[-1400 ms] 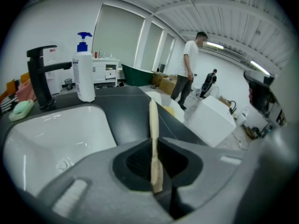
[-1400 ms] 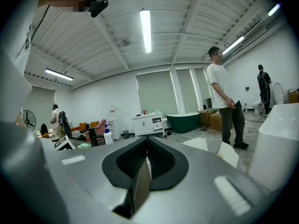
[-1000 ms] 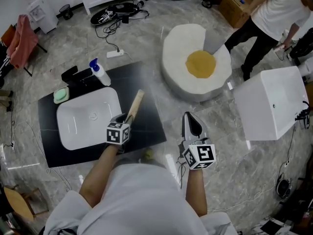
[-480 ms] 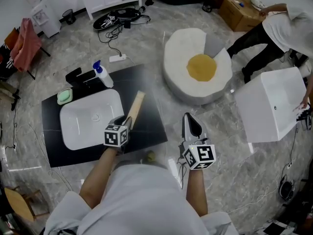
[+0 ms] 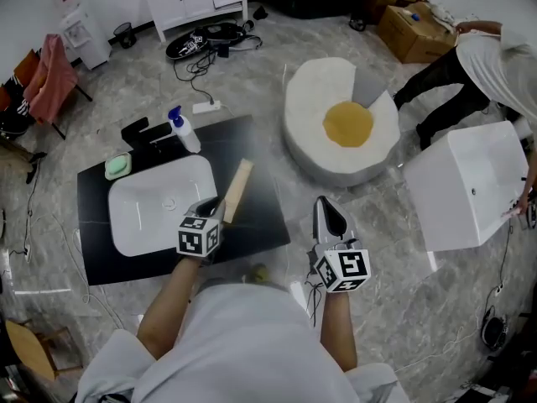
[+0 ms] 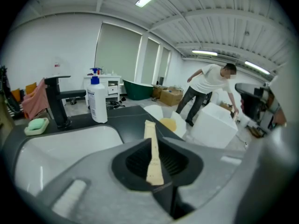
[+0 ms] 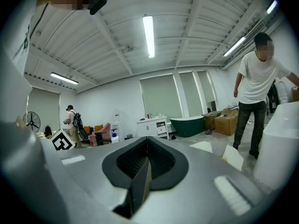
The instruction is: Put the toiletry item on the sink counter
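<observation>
1. Two grippers show in the head view, and only the left gripper carries anything. Its jaws are pinched on the near end of the wooden toiletry item, a flat pale stick.
2. Seen in the left gripper view, the stick runs straight out along the jaws, so its long axis is the gripper's own axis. In the head view that axis slants from the centre of the frame up and to the right.
3. That stick lies over the sink counter, the black slab at left centre of the frame. It is above the bare dark strip just right of the white basin and roughly lengthwise along that strip. Whether its far tip touches the slab I cannot tell (neither view shows the gap).
4. My judgement is that the coming move turns on this: the counter is directly beneath the held item, so it needs lowering and release, not a reach. The main risk seems to be the tip straying over the basin rim at its left.
5. Right of centre and lower in the frame, the right gripper has its jaws pressed together on nothing. It hangs over the grey floor, just off the counter's right edge, so the left gripper is the nearer one.
6. At the counter's upper left, the pump bottle, black faucet and green soap stand well apart from the stick.
</observation>
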{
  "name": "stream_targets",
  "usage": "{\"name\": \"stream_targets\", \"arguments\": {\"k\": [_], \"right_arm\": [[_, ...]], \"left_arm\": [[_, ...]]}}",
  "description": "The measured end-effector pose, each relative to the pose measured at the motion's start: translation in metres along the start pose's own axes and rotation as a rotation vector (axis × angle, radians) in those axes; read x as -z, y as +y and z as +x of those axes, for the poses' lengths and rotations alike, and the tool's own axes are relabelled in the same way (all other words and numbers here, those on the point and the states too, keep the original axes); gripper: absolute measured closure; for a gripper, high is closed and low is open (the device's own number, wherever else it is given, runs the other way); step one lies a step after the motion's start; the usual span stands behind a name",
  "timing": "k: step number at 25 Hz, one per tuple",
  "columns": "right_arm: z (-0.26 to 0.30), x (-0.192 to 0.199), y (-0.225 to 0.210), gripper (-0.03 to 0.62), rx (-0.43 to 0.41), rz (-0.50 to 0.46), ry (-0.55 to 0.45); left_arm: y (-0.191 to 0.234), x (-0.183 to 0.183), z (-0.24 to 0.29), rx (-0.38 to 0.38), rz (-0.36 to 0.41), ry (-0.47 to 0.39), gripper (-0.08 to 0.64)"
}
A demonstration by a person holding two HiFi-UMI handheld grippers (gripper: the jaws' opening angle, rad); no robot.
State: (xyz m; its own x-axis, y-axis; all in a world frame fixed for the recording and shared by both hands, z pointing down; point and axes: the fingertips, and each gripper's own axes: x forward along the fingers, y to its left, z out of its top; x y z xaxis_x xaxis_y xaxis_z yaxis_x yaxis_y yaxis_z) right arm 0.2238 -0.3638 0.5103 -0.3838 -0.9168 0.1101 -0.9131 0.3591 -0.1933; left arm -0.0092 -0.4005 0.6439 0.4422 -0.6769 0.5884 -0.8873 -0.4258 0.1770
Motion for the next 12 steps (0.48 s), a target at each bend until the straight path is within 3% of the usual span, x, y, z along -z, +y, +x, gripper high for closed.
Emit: {"name": "stream_targets", "arguments": {"k": [12], "right_arm": [[-0.012,-0.012,0.015,0.589,-0.005,-0.025,-0.019]], "left_arm": [[-0.012,-0.033,-0.037,0.004,0.065,-0.095,0.560]]}}
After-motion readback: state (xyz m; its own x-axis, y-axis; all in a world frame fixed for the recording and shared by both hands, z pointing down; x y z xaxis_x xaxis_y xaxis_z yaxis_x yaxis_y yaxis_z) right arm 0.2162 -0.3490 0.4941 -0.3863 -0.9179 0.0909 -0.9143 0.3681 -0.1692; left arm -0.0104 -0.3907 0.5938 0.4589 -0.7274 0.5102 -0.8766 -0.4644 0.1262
